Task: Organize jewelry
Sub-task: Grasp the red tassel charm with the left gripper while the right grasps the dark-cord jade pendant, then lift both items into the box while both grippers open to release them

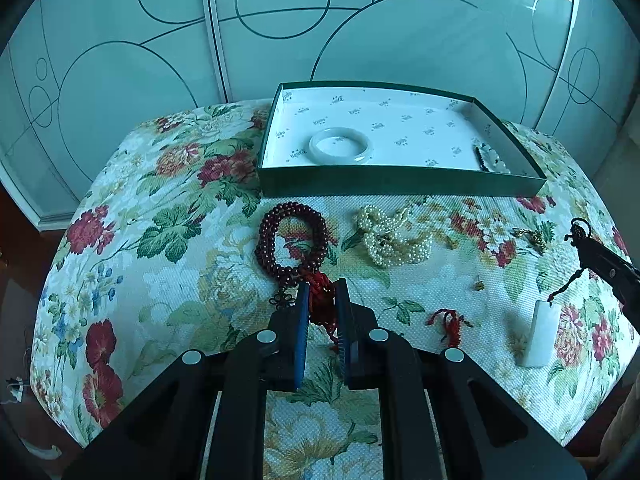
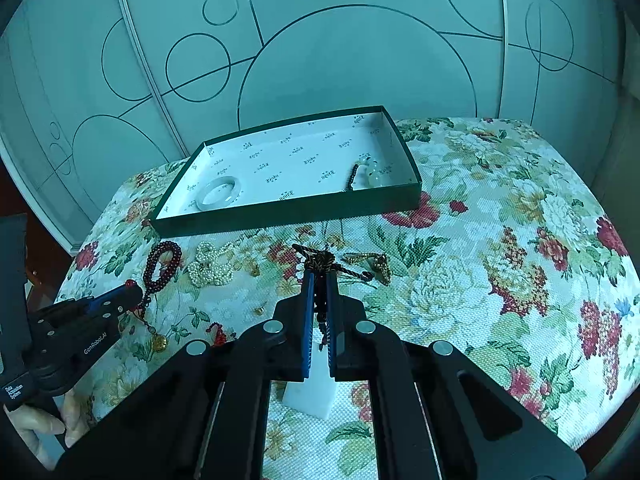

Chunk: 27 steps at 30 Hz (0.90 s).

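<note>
1. Left wrist view: the left hand-held gripper [image 1: 322, 286] is clamped on the red tassel [image 1: 320, 304] of a dark red bead mala [image 1: 291, 242] lying near the front edge of the flowered bench [image 1: 168, 216]. A green tray [image 1: 400, 184] at the back edge holds a pale jade bangle [image 1: 341, 146].
2. Right wrist view: the right hand-held gripper [image 2: 319, 276] is closed on the dark cord [image 2: 320, 262] of a white stone pendant [image 2: 310, 390]. A pearl necklace [image 2: 211, 264] lies just in front of the tray.

In the right wrist view, the left gripper [image 2: 129, 286] at nine o'clock carries white lettering "GenRobot.AI" along its black body. Lower, at eight o'clock, a small white label on its handle is too blurred to read. The box [image 2: 288, 210] lining bears a repeated printed mark, illegible.
</note>
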Each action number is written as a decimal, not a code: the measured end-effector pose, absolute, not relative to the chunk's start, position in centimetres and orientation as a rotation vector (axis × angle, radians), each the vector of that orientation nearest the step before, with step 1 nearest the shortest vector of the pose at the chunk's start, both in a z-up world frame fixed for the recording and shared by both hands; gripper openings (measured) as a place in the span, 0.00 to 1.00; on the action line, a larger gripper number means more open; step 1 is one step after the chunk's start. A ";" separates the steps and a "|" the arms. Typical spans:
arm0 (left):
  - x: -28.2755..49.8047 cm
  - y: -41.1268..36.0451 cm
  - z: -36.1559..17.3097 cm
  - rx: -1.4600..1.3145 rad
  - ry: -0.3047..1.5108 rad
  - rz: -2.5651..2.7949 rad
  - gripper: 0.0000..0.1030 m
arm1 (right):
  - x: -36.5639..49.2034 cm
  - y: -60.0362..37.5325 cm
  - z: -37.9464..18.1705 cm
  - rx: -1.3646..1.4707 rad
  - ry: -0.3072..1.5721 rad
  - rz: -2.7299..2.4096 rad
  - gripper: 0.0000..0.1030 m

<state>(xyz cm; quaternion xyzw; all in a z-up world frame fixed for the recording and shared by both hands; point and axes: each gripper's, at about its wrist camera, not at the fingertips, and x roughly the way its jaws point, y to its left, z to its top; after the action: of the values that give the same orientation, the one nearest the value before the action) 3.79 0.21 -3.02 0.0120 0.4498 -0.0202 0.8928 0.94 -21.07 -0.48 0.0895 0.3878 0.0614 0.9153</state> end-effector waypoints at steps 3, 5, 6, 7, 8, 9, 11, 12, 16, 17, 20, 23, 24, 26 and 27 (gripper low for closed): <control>3.6 0.1 -2.3 0.027 0.915 -0.046 0.13 | 0.5 -21.2 0.4 0.186 0.776 0.129 0.05; 3.6 0.0 -1.9 0.029 0.904 -0.050 0.13 | 0.3 -21.1 0.8 0.186 0.765 0.131 0.05; 3.5 0.0 -1.6 0.030 0.898 -0.051 0.12 | 0.2 -21.1 1.0 0.185 0.760 0.132 0.05; 3.5 -0.1 -1.5 0.030 0.894 -0.053 0.12 | 0.1 -21.1 1.2 0.185 0.756 0.133 0.05; 3.5 -0.1 -1.3 0.029 0.889 -0.055 0.12 | 0.1 -21.1 1.4 0.184 0.751 0.134 0.05; 3.5 -0.1 -1.1 0.028 0.885 -0.056 0.13 | 0.1 -21.0 1.5 0.183 0.748 0.135 0.05; 3.5 0.0 -0.7 0.022 0.877 -0.059 0.12 | 0.0 -21.0 1.8 0.182 0.740 0.136 0.05; 3.5 0.0 -0.6 0.020 0.872 -0.059 0.12 | 0.0 -20.9 1.9 0.181 0.737 0.136 0.05; 3.6 0.2 0.3 0.006 0.848 -0.063 0.13 | 0.2 -20.8 2.4 0.178 0.724 0.136 0.05; 3.7 0.2 0.5 0.004 0.842 -0.064 0.12 | 0.2 -20.8 2.5 0.177 0.721 0.136 0.05; 3.9 0.3 1.1 -0.005 0.826 -0.067 0.12 | 0.5 -20.7 2.9 0.176 0.712 0.136 0.05; 4.3 0.4 1.8 -0.011 0.809 -0.070 0.13 | 1.0 -20.5 3.4 0.173 0.697 0.137 0.05; 4.5 0.4 2.1 -0.012 0.802 -0.071 0.12 | 1.1 -20.4 3.6 0.172 0.692 0.138 0.05; 4.9 0.4 2.6 -0.014 0.790 -0.073 0.12 | 1.6 -20.4 4.1 0.171 0.681 0.140 0.05; 5.1 0.4 2.7 -0.016 0.786 -0.074 0.13 | 1.9 -20.3 4.4 0.171 0.674 0.141 0.05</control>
<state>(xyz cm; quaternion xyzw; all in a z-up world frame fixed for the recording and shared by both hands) 5.11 0.45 2.74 -0.0076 0.3830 -0.0359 0.9230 1.94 -20.34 4.43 0.0837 0.3301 0.0692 0.9377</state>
